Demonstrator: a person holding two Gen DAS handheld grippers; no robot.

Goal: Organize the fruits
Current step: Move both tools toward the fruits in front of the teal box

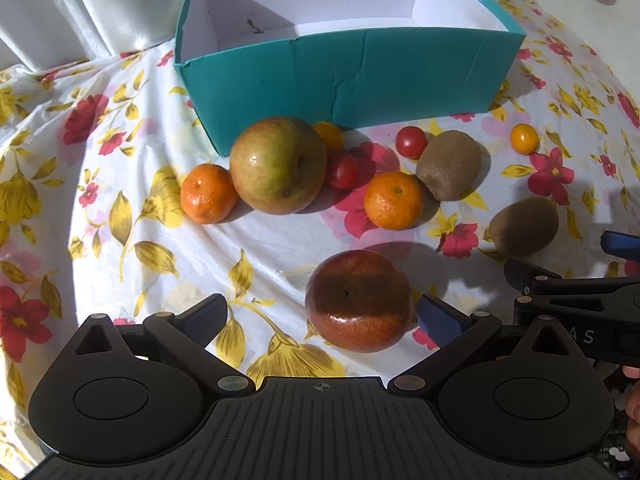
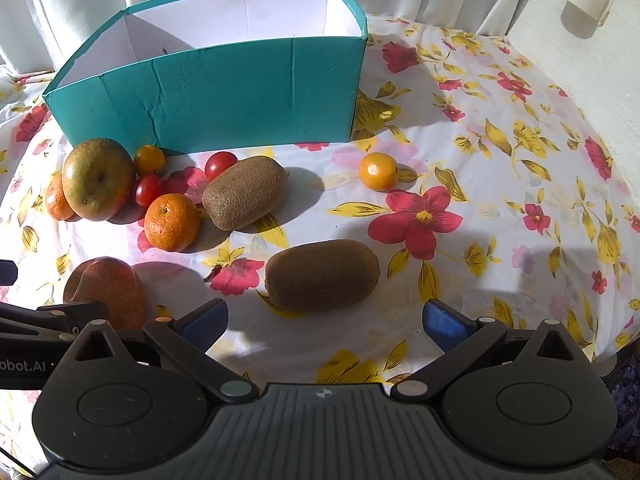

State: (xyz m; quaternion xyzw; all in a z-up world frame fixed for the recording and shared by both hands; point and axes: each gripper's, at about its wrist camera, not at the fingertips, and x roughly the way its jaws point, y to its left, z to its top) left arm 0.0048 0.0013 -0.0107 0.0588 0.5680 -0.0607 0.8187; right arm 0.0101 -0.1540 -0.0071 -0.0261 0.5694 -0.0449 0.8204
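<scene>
A teal box (image 1: 360,76) with a white, empty inside stands at the back of the flowered cloth; it also shows in the right wrist view (image 2: 224,96). In front lie a green-red apple (image 1: 278,165), two mandarins (image 1: 208,194) (image 1: 393,200), two red cherry tomatoes (image 1: 411,141), two yellow ones (image 1: 524,139), and two kiwis (image 1: 449,165) (image 2: 322,274). A red apple (image 1: 359,306) sits between the open fingers of my left gripper (image 1: 320,316), nearer the right finger. My right gripper (image 2: 324,320) is open and empty, just short of the near kiwi.
White curtains hang behind the table. The right gripper's body (image 1: 576,300) is close on the left gripper's right side. A pale wall (image 2: 580,60) rises at the right. The cloth (image 2: 500,200) to the right of the fruits is bare.
</scene>
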